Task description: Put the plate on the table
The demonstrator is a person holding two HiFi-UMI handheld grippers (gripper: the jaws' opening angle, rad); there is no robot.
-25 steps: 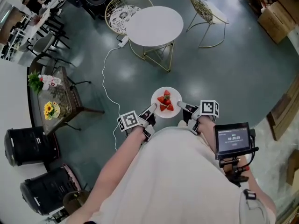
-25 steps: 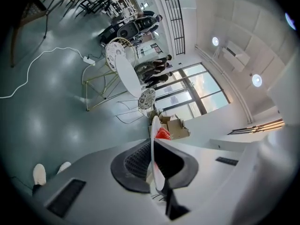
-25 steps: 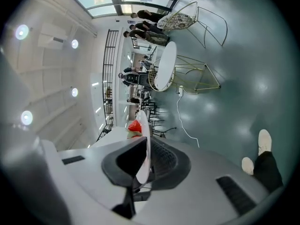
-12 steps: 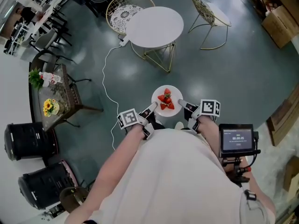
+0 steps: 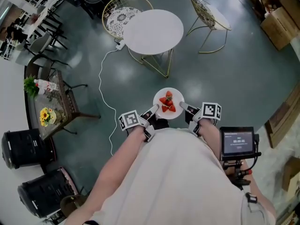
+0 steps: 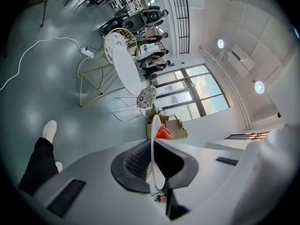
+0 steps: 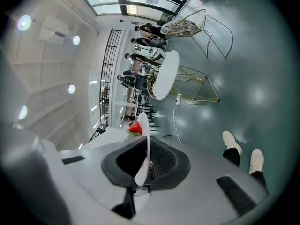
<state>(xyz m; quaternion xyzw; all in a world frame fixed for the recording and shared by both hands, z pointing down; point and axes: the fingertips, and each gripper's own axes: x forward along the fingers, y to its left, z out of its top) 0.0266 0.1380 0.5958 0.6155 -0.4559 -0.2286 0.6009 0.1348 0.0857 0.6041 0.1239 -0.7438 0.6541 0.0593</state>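
A white plate (image 5: 176,95) carrying red strawberries (image 5: 168,102) hangs level above the floor in front of the person. My left gripper (image 5: 153,111) is shut on its left rim and my right gripper (image 5: 185,108) is shut on its right rim. In the left gripper view the plate (image 6: 154,172) runs edge-on between the pads (image 6: 136,161), strawberries (image 6: 162,133) beyond. The right gripper view shows the same plate (image 7: 140,170) pinched edge-on, with a strawberry (image 7: 135,127) at its far end. The round white table (image 5: 153,26) stands ahead, apart from the plate, its top bare.
Two wire chairs (image 5: 123,14) (image 5: 206,11) flank the table. A white cable (image 5: 104,90) trails over the grey floor. A low side table with flowers (image 5: 47,108) and black bins (image 5: 26,149) stand at left, cardboard boxes (image 5: 276,18) at right. People stand far behind the table (image 7: 140,55).
Both grippers hold the plate just as before. The view has shifted slightly and the person's feet have moved beneath the plate.
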